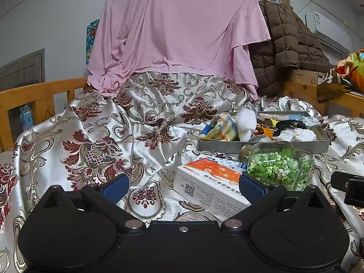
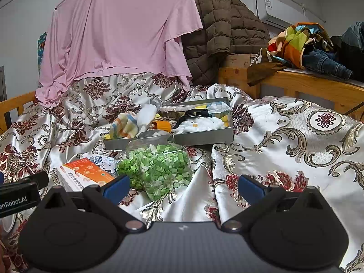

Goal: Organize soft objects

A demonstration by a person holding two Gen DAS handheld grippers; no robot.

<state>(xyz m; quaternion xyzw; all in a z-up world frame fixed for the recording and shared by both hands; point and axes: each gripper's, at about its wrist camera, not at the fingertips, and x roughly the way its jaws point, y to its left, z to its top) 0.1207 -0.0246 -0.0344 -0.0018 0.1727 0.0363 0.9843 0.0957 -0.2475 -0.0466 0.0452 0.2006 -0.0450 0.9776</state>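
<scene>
Both your grippers, left (image 1: 183, 187) and right (image 2: 183, 187), hover empty, fingers wide; soft things already fill the tray (image 2: 204, 137).

Left gripper (image 1: 183, 187) & right gripper (image 2: 183, 187): black plastic bodies, blue finger pads (image 1: 251, 190), silver pivot screws (image 2: 133, 224); white "enRobot.AI" lettering on left gripper's side.

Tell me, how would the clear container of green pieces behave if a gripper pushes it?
The clear container lies tilted on the rumpled satin cloth, so it would probably slide or tip over. Its walls look glossy, likely slippery for the pads. The loose green pieces would likely shift inside.
</scene>
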